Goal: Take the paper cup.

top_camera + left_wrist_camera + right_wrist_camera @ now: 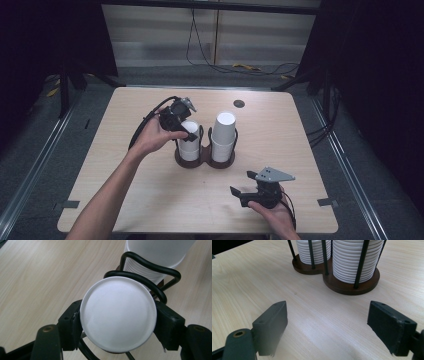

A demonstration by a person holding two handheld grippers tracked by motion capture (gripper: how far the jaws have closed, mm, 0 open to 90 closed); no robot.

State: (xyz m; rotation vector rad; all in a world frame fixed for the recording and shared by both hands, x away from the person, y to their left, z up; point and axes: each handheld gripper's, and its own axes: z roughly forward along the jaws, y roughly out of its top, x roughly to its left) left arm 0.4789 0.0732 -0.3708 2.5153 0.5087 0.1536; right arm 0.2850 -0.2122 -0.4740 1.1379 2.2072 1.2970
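Observation:
A dark wooden cup holder (205,162) with black wire loops stands mid-table and carries two stacks of upside-down white cups. My left gripper (186,132) reaches over the left stack (189,149), its jaws closed on the top white cup (117,315), one pad pressing each side of it just below its round base. The taller right stack (223,131) stands beside it, inside its wire loop (150,265). My right gripper (241,182) rests near the table's front right, open and with nothing between its fingers, pointing toward the holder's base (352,287).
A small dark round hole (239,104) marks the light wooden table (125,180) behind the holder. Cables lie on the floor beyond the far edge. Bare tabletop lies between the right gripper (327,322) and the holder.

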